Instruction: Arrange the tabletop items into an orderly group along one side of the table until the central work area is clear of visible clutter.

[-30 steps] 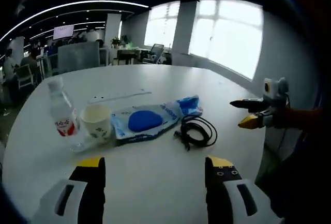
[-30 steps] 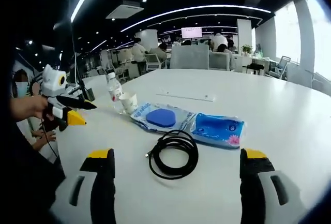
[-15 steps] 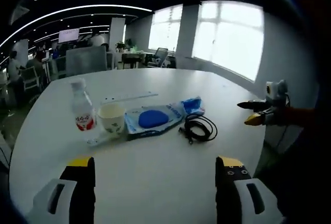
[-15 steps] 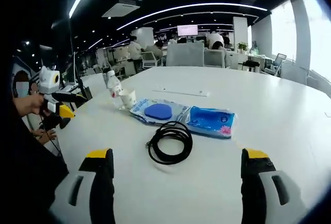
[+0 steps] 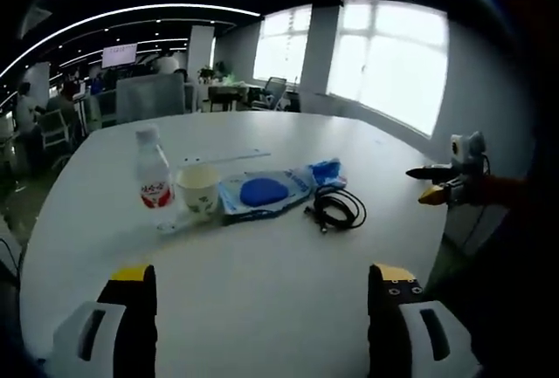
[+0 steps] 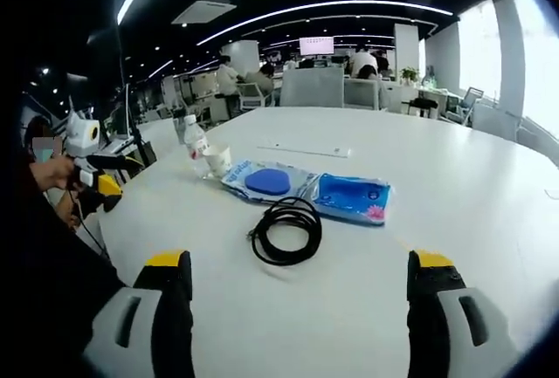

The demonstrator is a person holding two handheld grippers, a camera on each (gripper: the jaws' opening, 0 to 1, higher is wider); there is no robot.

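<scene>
Black coiled cable lies nearest; both tools, left and right, are wide open and empty, so approach it from above.

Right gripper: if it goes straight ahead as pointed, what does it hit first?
Probably the coiled black cable, lying on the white table between the open right gripper's fingers. Depth is unclear.
</scene>
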